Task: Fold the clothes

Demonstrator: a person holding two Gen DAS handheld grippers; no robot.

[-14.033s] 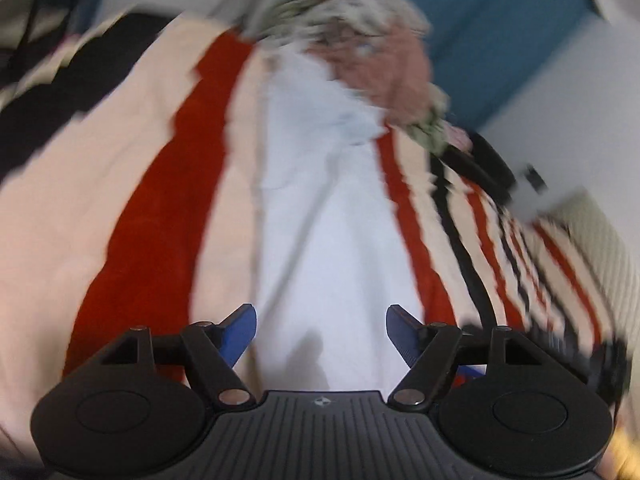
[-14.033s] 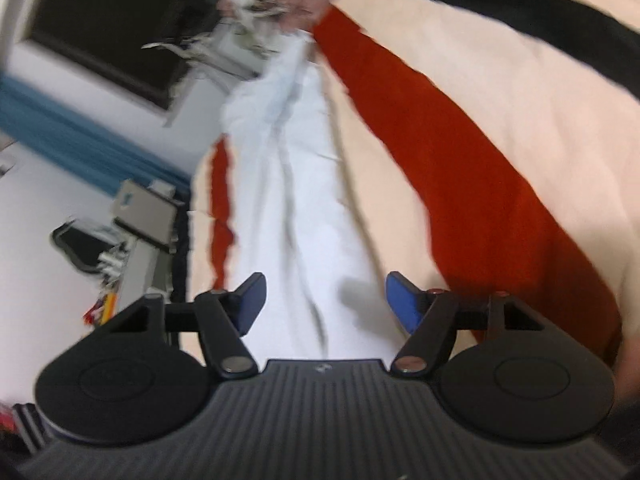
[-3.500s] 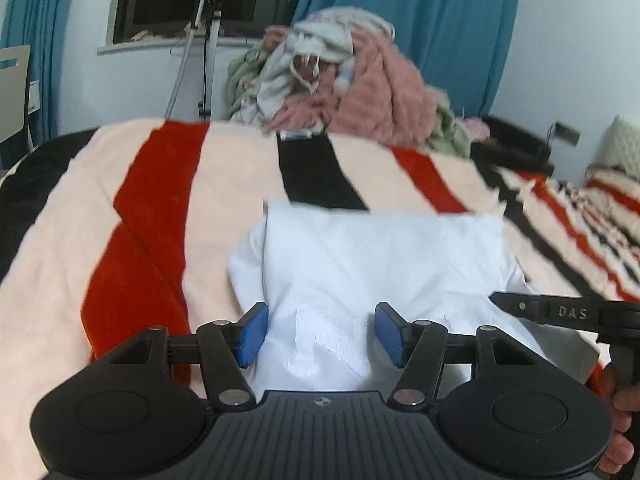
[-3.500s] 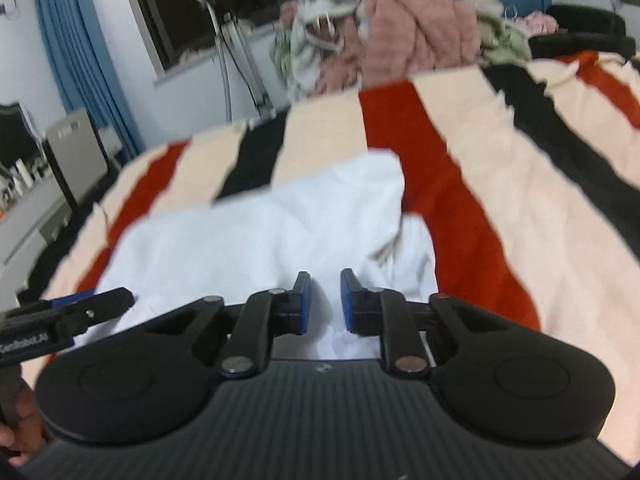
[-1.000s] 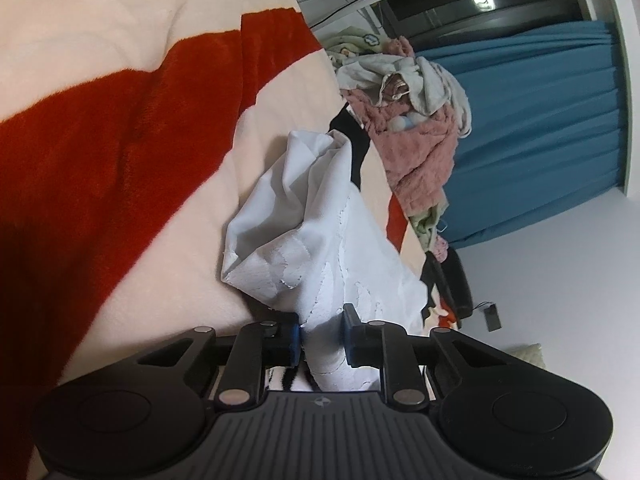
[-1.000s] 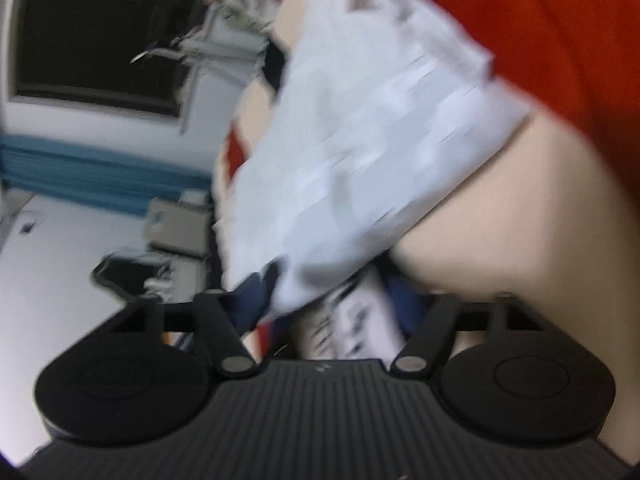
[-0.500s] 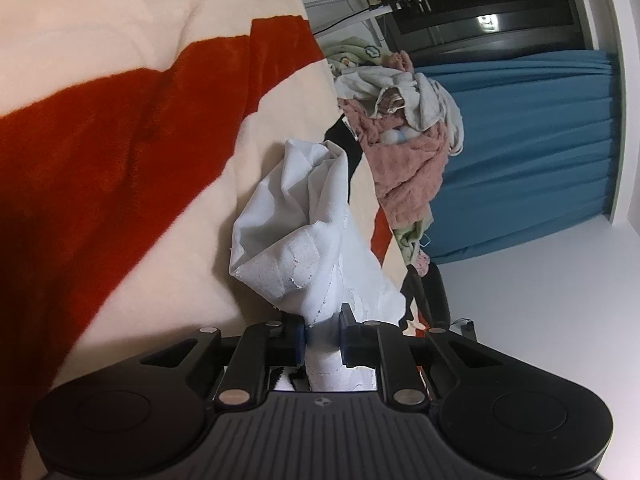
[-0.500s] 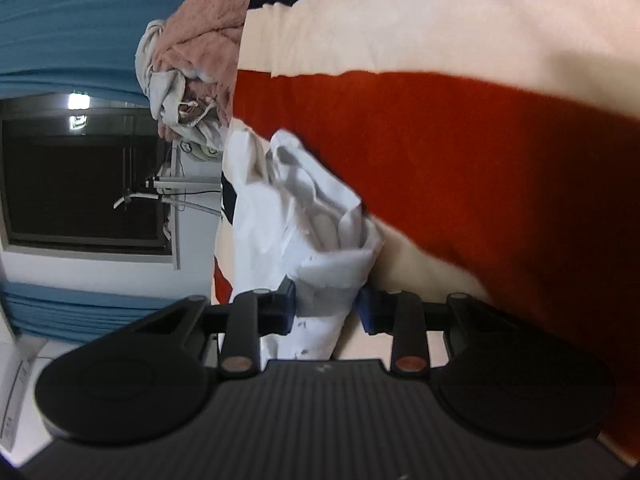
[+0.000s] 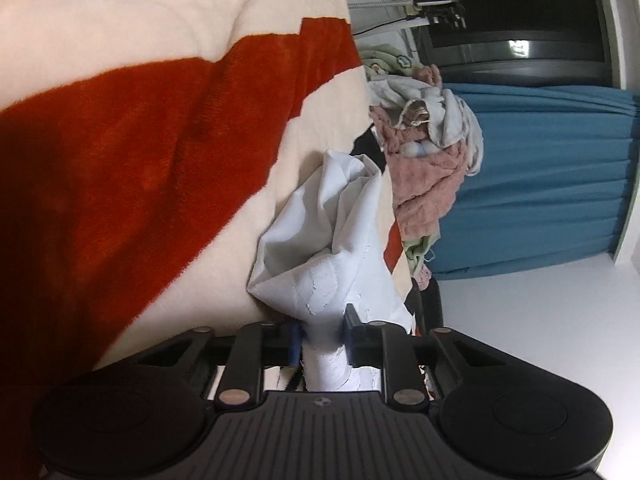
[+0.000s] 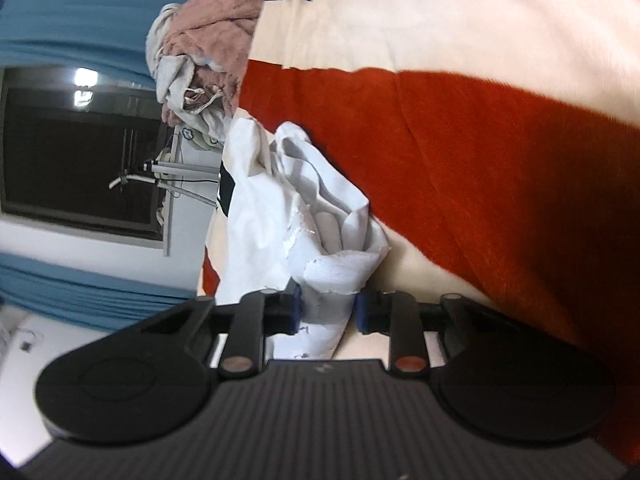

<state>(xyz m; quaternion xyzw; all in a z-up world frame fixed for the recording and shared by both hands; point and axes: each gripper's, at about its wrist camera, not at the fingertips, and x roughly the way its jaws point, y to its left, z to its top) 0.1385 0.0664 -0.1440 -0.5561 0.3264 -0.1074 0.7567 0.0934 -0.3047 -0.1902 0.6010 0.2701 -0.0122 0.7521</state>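
- White cotton garment [image 9: 320,264], crumpled and bunched into loose folds, lies on the striped fleece blanket [image 9: 140,152] of cream, red and black bands; in the left wrist view it sits at the frame's middle and runs down toward 6 o'clock, into the claw.
- A frayed, stitched edge of the same white garment [image 10: 316,224] shows in the right wrist view, just under the frame's middle, with folds rising toward 11 o'clock.
- The left gripper [image 9: 322,340] is clamped narrow on a rolled wad of the cloth, its blue-padded fingers pressed to either side of the fabric at 6 o'clock.
- The right gripper [image 10: 326,310] also pinches a thick fold of the garment between its blue pads, the gap a little wider, filled by the cloth.
- Both cameras are rolled sideways, so the blanket's broad red stripe [image 10: 480,152] fills the 3 o'clock side of the right view and the 9 o'clock side of the left view.
- Beyond the garment, a heap of pink and grey-white laundry [image 9: 428,152] sits at the blanket's far end, toward 2 o'clock in the left view and 11 o'clock in the right view [image 10: 212,48].
- Teal pleated curtains [image 9: 540,176] hang behind the heap, beside a dark window [image 10: 72,152].
- A metal stand with a thin arm [image 10: 168,176] is seen against the window at 9 o'clock in the right view.
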